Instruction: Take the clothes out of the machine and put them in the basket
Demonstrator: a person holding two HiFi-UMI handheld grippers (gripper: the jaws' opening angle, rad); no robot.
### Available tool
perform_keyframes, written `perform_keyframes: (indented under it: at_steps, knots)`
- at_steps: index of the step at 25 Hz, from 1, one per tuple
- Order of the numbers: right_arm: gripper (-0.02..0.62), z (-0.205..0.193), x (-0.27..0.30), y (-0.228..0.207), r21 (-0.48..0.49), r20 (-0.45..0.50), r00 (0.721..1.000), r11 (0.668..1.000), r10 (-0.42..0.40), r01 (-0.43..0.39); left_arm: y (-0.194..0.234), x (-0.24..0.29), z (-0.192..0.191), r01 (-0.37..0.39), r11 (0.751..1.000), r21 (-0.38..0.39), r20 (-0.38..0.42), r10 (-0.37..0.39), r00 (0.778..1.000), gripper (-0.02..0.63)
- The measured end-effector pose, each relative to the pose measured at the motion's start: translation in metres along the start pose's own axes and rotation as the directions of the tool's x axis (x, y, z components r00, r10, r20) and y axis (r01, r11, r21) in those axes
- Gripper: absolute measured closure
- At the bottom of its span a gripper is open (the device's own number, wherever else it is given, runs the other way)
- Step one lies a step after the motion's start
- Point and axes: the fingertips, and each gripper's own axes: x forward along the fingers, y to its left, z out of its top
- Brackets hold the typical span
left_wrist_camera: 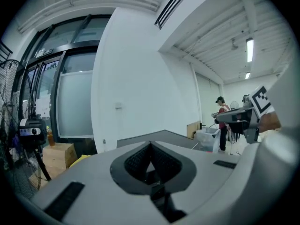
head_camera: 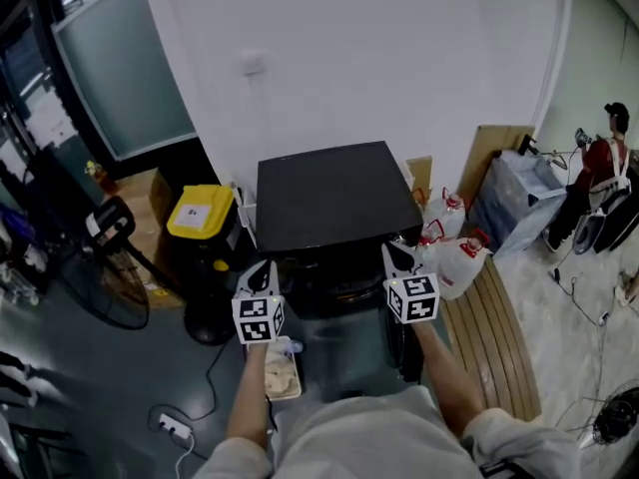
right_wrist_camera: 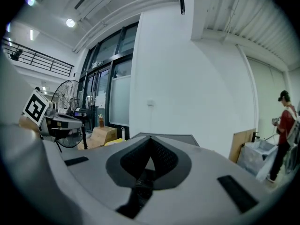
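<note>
The machine (head_camera: 334,208) is a dark box with a flat black top, standing against the white wall. Its front opening is mostly hidden behind my grippers. My left gripper (head_camera: 264,269) hovers at the machine's front left corner, jaws shut and empty (left_wrist_camera: 150,144). My right gripper (head_camera: 396,251) hangs at the front right corner, also shut with nothing in it (right_wrist_camera: 150,138). Both point over the machine's top (left_wrist_camera: 173,137) toward the wall. A small pale container with beige cloth (head_camera: 282,371) sits on the floor below my left gripper.
A yellow-lidded bin (head_camera: 200,211) stands left of the machine, and a floor fan (head_camera: 105,287) further left. White jugs with red caps (head_camera: 454,257) and a slatted wooden bench (head_camera: 494,337) are on the right. A person (head_camera: 609,158) stands at the far right. A power strip (head_camera: 172,427) lies on the floor.
</note>
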Motion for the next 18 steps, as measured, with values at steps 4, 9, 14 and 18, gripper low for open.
perform_keyframes:
  at_steps: [4,9,14,18]
  knots:
    - [0.572,0.003,-0.002,-0.003,-0.02,0.007,1.0,1.0,-0.003,0.003,-0.01,-0.004,-0.004,0.005,1.0,0.011,-0.002,-0.005,1.0,0.588]
    - [0.572,0.001,-0.002,-0.004,-0.026,0.007,1.0,1.0,-0.004,0.004,-0.01,-0.002,-0.001,0.002,1.0,0.006,0.013,-0.002,1.0,0.588]
    - [0.572,-0.008,-0.001,-0.003,-0.032,-0.009,1.0,0.999,0.002,-0.002,-0.012,-0.001,-0.005,0.001,1.0,-0.002,0.011,-0.001,1.0,0.588]
    - [0.572,-0.013,0.001,-0.006,-0.028,-0.019,1.0,1.0,0.0,-0.001,-0.015,0.003,-0.014,0.004,1.0,-0.009,-0.005,-0.004,1.0,0.588]
